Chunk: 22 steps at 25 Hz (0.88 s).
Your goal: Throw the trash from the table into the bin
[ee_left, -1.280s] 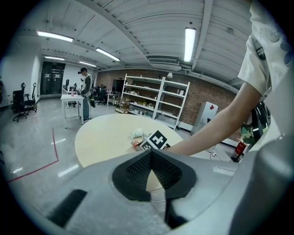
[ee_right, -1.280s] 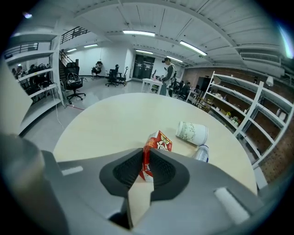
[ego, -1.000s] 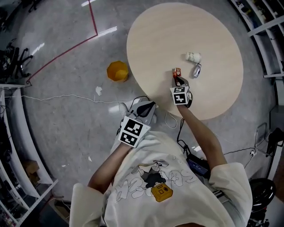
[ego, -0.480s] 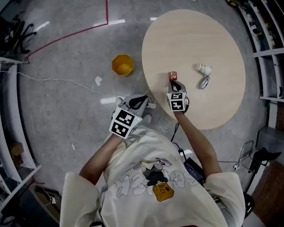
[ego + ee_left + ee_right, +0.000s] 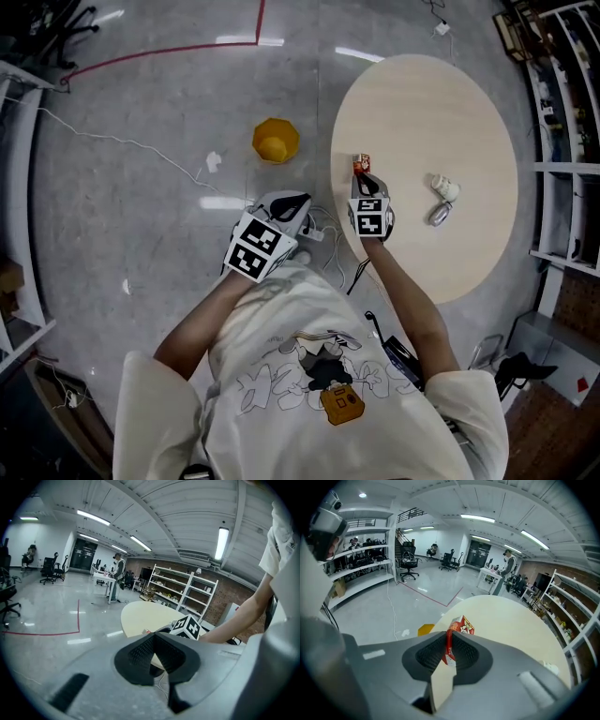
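My right gripper (image 5: 364,174) (image 5: 447,652) is shut on a small red carton (image 5: 362,164) (image 5: 456,633), held over the left part of the round table (image 5: 441,103) near its edge. The yellow bin (image 5: 276,141) (image 5: 425,629) stands on the floor left of the table. My left gripper (image 5: 286,203) (image 5: 154,656) hangs over the floor between bin and table, jaws shut with nothing between them. A white cup (image 5: 444,187) and a crushed silver piece (image 5: 438,215) lie on the table to the right.
White cables (image 5: 323,244) trail across the floor below the table edge. A crumpled white scrap (image 5: 213,161) lies on the floor left of the bin. Shelving (image 5: 562,141) stands to the right, and red tape (image 5: 169,52) marks the floor at the top.
Both grippers have moved left across the scene as the head view turned. The red carton stays in the right gripper and is now nearer the table's left edge and the bin.
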### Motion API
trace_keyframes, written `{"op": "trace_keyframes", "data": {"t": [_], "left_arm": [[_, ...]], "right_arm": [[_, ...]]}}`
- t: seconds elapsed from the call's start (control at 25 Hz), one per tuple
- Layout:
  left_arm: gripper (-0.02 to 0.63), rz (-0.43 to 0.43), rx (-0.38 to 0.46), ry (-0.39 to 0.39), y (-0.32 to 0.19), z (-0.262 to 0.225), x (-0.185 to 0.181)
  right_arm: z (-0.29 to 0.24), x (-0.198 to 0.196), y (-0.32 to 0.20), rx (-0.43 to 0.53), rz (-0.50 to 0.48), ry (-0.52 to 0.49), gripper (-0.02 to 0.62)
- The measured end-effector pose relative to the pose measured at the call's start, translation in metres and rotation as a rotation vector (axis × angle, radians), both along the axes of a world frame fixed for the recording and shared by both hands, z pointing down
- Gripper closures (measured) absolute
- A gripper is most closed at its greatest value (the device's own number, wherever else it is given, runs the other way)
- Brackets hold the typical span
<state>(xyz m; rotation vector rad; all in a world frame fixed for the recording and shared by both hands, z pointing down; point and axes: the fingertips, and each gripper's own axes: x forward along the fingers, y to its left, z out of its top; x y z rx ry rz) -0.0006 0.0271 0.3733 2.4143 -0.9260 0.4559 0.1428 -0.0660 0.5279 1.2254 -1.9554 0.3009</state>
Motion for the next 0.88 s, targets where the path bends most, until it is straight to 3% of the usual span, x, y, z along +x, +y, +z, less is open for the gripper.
{"op": "trace_keyframes", "data": {"t": [0.36, 0.52, 0.88], "left_arm": [[0.6, -0.082, -0.036, 0.031, -0.031, 0.012, -0.06], [0.6, -0.119, -0.066, 0.039, -0.043, 0.02, -0.084], [0.6, -0.222, -0.205, 0.099, -0.072, 0.073, -0.126]], "right_arm": [[-0.006, -0.075, -0.036, -0.026, -0.088, 0.01, 0.551], [-0.007, -0.115, -0.048, -0.04, -0.122, -0.038, 0.551], [0.016, -0.19, -0.061, -0.131, -0.195, -0.044, 0.551]]}}
